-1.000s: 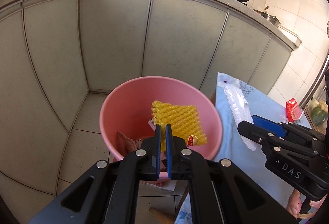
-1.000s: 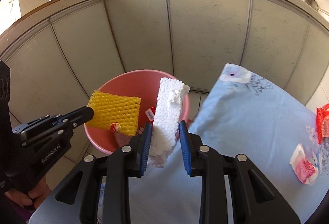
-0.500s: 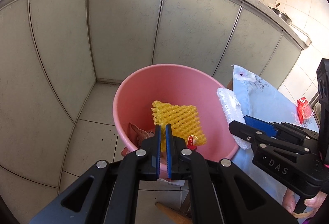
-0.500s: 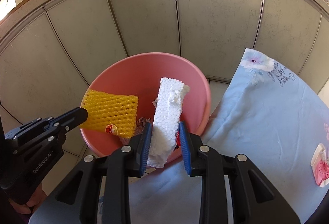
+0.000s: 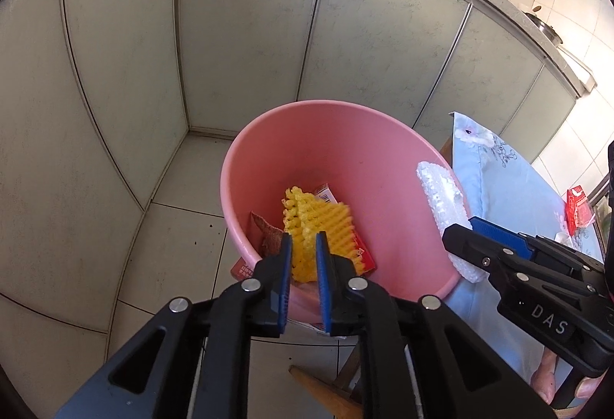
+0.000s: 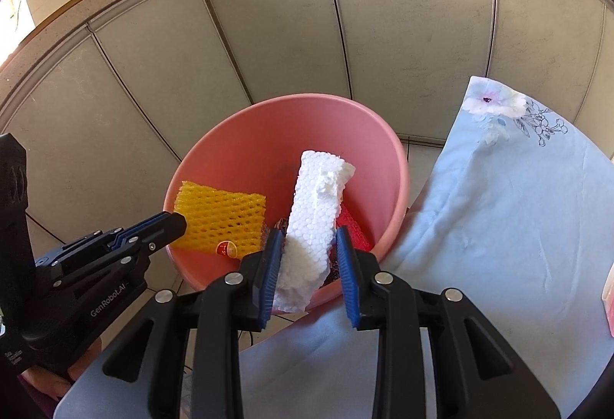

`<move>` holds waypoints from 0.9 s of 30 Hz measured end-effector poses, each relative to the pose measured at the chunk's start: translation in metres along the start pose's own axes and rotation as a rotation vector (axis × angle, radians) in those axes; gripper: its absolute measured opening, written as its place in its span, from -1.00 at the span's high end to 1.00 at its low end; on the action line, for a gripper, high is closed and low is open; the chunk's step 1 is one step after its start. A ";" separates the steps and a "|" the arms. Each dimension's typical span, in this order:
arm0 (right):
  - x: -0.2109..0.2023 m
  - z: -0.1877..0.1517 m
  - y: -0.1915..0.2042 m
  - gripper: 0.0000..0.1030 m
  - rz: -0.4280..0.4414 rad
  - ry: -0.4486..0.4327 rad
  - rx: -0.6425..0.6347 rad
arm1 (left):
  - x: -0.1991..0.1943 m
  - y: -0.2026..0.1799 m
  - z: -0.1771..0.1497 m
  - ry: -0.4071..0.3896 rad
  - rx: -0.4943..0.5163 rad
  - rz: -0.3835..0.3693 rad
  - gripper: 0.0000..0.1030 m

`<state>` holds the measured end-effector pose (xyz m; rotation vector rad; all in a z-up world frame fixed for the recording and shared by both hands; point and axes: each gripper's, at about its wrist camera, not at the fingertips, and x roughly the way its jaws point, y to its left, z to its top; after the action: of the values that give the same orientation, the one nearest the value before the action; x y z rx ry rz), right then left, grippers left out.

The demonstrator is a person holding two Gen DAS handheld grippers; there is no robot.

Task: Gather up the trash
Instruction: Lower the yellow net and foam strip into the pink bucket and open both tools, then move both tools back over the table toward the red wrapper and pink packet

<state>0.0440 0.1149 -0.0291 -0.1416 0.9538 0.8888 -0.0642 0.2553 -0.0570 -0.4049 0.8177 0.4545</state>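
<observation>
Left wrist view: left gripper (image 5: 303, 261) over the pink bin (image 5: 268, 146), jaws opening, yellow net (image 5: 322, 231) between them, loose, dropping into the bin
Right wrist view: right gripper (image 6: 309, 254) at the bin's near rim, fingers pinching white foam (image 6: 314, 211) that reaches into the bin

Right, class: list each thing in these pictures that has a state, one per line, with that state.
Left tongs: opening, yellow foam net between them.
Yellow foam net: over the bucket.
Right tongs: gripping the white foam block.
White foam block: tilted over the bucket.
Pink bucket: upright, holding wrappers.
</observation>
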 end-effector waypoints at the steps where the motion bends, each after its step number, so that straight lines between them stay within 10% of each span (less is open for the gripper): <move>1: 0.000 0.000 0.000 0.41 0.004 0.002 0.002 | 0.000 0.000 0.000 -0.001 -0.002 0.000 0.71; 27: -0.040 -0.025 -0.024 0.21 -0.046 -0.046 0.035 | -0.014 -0.026 0.001 -0.013 0.034 -0.054 0.50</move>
<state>0.0339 0.0636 -0.0203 -0.1121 0.9193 0.8294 -0.0584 0.2312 -0.0411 -0.3912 0.7995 0.3923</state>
